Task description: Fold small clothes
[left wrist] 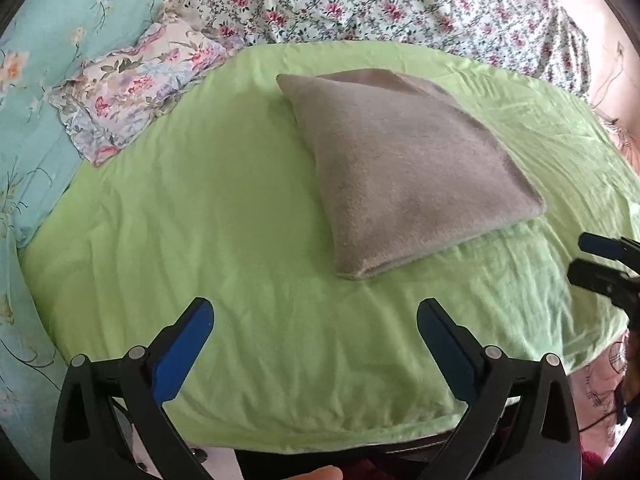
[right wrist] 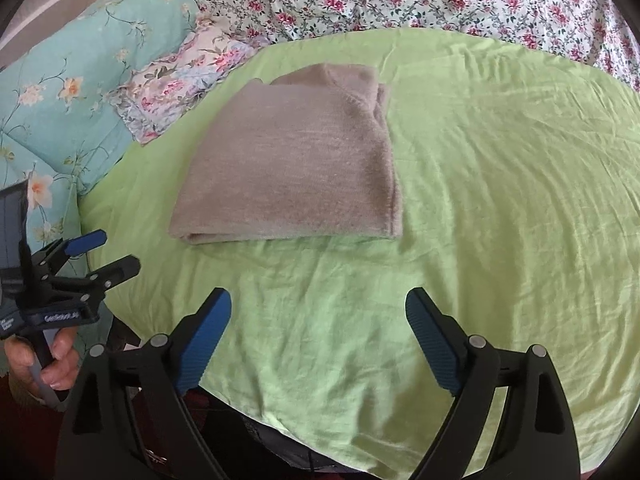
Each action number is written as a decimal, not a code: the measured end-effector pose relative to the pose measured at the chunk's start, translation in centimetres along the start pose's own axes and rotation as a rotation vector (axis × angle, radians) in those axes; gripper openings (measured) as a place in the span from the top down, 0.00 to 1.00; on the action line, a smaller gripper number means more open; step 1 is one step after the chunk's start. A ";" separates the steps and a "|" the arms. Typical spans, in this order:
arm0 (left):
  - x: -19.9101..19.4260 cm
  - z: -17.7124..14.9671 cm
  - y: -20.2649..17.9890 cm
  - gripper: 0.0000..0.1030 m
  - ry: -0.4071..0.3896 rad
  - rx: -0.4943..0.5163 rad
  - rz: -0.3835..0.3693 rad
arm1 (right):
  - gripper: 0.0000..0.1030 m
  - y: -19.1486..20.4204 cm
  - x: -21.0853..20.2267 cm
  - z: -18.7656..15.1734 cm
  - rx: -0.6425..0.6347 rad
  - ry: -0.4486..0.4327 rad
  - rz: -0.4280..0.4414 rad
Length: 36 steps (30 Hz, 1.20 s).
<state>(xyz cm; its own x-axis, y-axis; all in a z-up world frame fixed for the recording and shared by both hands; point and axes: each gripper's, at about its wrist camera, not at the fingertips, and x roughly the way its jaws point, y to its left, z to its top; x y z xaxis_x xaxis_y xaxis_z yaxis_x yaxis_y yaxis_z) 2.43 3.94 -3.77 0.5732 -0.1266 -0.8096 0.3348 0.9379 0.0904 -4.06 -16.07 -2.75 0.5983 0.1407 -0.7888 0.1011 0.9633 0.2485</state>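
Both the left gripper (left wrist: 314,344) and right gripper (right wrist: 318,334) gape empty short of the folded grey garment (right wrist: 288,164); a careless nudge could spill its layers.

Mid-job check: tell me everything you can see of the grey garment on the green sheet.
The grey garment is a fuzzy, knit-looking piece, already folded into a thick, roughly square stack with layered edges showing along its near side and a looser bunched edge at its far right. It lies flat on the green sheet, touching nothing else. Both tongs, left and right, are open, short of it.
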 end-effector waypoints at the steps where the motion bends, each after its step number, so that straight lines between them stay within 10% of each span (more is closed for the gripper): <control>1: 0.2 0.2 0.0 0.01 0.001 0.001 0.009 | 0.14 0.1 0.1 0.0 -0.002 0.002 0.003; 36: 1.9 6.5 1.3 0.01 -0.034 -0.070 0.019 | 0.13 -1.0 3.2 9.7 0.010 -0.046 0.032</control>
<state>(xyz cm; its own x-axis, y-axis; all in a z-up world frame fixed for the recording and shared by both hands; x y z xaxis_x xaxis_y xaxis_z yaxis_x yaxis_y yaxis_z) 8.84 2.79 -1.39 0.6047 -0.1183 -0.7876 0.2709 0.9605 0.0638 5.48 -18.78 -0.12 0.6372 0.1605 -0.7538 0.0889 0.9562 0.2787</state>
